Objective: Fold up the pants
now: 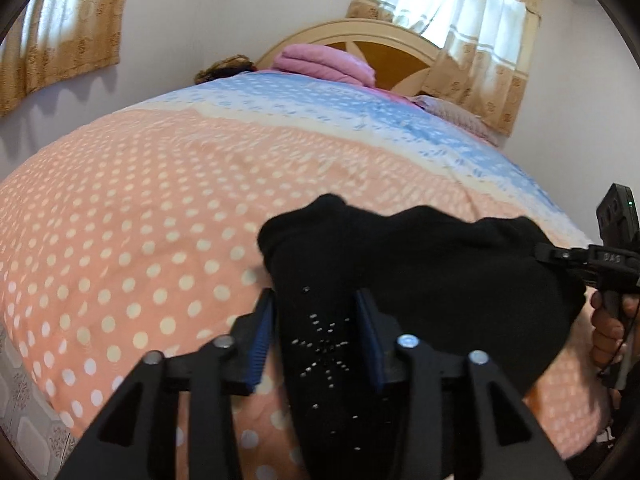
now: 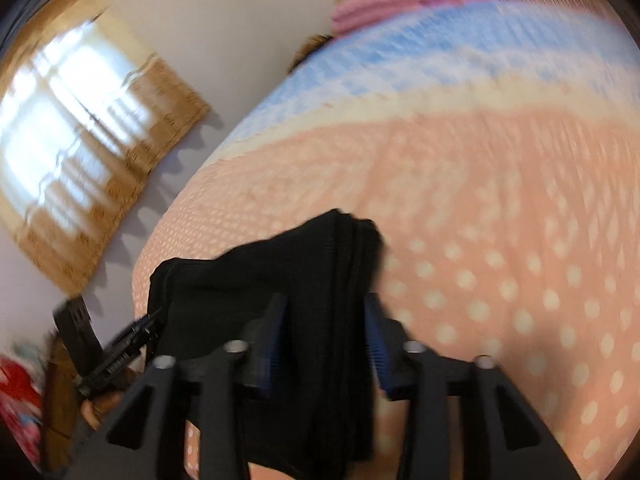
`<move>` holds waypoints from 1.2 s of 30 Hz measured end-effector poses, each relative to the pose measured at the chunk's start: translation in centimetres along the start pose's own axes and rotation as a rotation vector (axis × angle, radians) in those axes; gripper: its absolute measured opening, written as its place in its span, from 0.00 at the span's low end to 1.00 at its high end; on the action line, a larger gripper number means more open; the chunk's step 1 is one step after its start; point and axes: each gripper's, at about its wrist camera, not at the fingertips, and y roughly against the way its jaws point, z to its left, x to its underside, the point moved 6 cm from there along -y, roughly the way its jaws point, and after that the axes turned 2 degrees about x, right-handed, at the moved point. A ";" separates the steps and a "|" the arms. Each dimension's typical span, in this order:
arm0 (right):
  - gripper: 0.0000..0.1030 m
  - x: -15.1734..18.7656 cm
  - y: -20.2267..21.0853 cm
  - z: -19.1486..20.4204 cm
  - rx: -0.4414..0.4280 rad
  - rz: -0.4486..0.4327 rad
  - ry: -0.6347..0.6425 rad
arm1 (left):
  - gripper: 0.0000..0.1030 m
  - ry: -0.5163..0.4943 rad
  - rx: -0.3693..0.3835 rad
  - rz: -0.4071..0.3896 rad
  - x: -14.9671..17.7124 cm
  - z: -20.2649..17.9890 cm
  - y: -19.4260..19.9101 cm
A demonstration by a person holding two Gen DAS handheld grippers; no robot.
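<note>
1. The black pants lie bunched on the near part of the bedspread, on its peach, white-dotted band; a patch of small shiny studs shows on the cloth in the left wrist view
2. The left gripper has the studded strip of the pants running between its blue-padded fingers; the jaws stand part open, and a sliver of bedspread shows between the left pad and the cloth, so the pads do not seem to press it
3. The right gripper straddles a folded, layered edge of the pants; its jaws are likewise part open, with a gap between the right pad and the cloth, though motion blur makes the left pad's contact hard to judge
4. Each gripper also shows in the other's view, at the far side of the pants, with a person's hand on its handle
5. Beyond the pants the bedspread turns to a cream stripe and then a blue patterned band
6. Past that blue band a folded pink blanket sits against the wooden headboard
7. Tan curtains hang over a bright window behind the headboard, and another curtained window is on the wall left of the pants
</note>
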 end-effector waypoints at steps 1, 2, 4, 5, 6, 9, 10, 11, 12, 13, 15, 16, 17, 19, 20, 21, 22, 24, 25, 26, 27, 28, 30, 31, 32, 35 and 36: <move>0.48 0.1 0.3 -0.7 -0.034 -0.001 -0.031 | 0.47 0.004 -0.001 0.001 0.2 0.2 0.0; 0.48 0.1 0.7 -1.0 -0.044 -0.007 -0.040 | 0.51 0.015 -0.006 -0.006 0.3 0.3 -0.1; 0.51 0.2 1.2 -1.1 -0.017 -0.016 -0.022 | 0.57 0.021 -0.022 -0.012 0.4 0.8 0.3; 0.51 0.3 1.4 -1.2 -0.008 -0.017 -0.010 | 0.57 0.022 -0.023 -0.011 0.4 0.9 0.4; 0.51 0.3 1.6 -1.3 -0.005 -0.018 -0.004 | 0.60 0.023 -0.030 -0.010 0.5 1.1 0.7; 0.51 0.5 2.0 -1.5 0.012 -0.029 0.007 | 0.66 -0.002 -0.076 -0.014 0.8 1.4 1.5; 0.52 0.7 2.2 -1.6 0.021 -0.038 0.007 | 0.66 -0.007 -0.089 -0.015 1.0 1.5 2.0; 0.54 0.8 2.7 -1.8 0.035 -0.051 0.010 | 0.67 -0.012 -0.099 -0.015 1.3 1.6 2.4; 0.55 0.9 3.0 -1.9 0.046 -0.063 0.009 | 0.67 -0.014 -0.104 -0.014 1.4 1.7 2.6; 0.55 1.0 3.4 -2.1 0.054 -0.072 0.003 | 0.67 -0.015 -0.111 -0.015 1.6 1.8 2.9; 0.56 1.2 3.8 -2.5 0.058 -0.082 -0.013 | 0.69 -0.024 -0.127 -0.018 1.9 1.9 3.5; 0.56 1.3 4.1 -2.8 0.067 -0.091 -0.025 | 0.69 -0.025 -0.134 -0.017 2.1 1.9 3.8; 0.56 1.3 4.6 -3.0 0.093 -0.105 -0.031 | 0.69 -0.022 -0.140 -0.013 2.1 2.0 4.0; 0.56 1.4 5.5 -3.3 0.154 -0.138 -0.034 | 0.69 -0.014 -0.146 -0.011 2.1 1.8 4.3; 0.56 1.7 6.5 -3.6 0.197 -0.165 -0.047 | 0.69 -0.017 -0.146 -0.017 2.2 1.6 4.9; 0.56 1.9 7.1 -3.6 0.209 -0.179 -0.056 | 0.69 -0.023 -0.150 -0.021 2.2 1.4 5.2; 0.56 2.3 8.1 -3.6 0.210 -0.197 -0.067 | 0.69 -0.033 -0.155 -0.027 2.2 1.1 5.7; 0.56 3.3 9.9 -3.2 0.203 -0.235 -0.078 | 0.69 -0.044 -0.146 -0.044 2.1 0.4 6.6; 0.56 3.7 10.6 -2.9 0.208 -0.249 -0.075 | 0.69 -0.043 -0.138 -0.048 2.1 0.1 7.0; 0.57 4.3 11.5 -2.5 0.216 -0.269 -0.063 | 0.69 -0.045 -0.132 -0.051 2.1 -0.3 7.2; 0.57 4.6 12.0 -2.1 0.218 -0.277 -0.052 | 0.69 -0.052 -0.126 -0.056 2.0 -0.8 7.6; 0.57 5.1 12.5 -1.6 0.219 -0.282 -0.041 | 0.69 -0.059 -0.122 -0.060 1.9 -1.2 7.8; 0.58 5.5 12.9 -1.0 0.221 -0.276 -0.025 | 0.69 -0.070 -0.111 -0.068 1.9 -2.0 8.4; 0.58 5.7 13.0 -0.6 0.220 -0.272 -0.018 | 0.69 -0.073 -0.106 -0.071 1.9 -2.4 8.7; 0.58 6.0 13.3 -0.4 0.222 -0.273 -0.011 | 0.69 -0.075 -0.105 -0.073 1.9 -2.6 8.9; 0.58 6.8 14.7 0.8 0.222 -0.300 0.009 | 0.69 -0.082 -0.093 -0.097 1.7 -3.4 10.2; 0.58 7.2 15.3 1.3 0.223 -0.309 0.024 | 0.71 -0.084 -0.089 -0.103 1.7 -3.7 10.6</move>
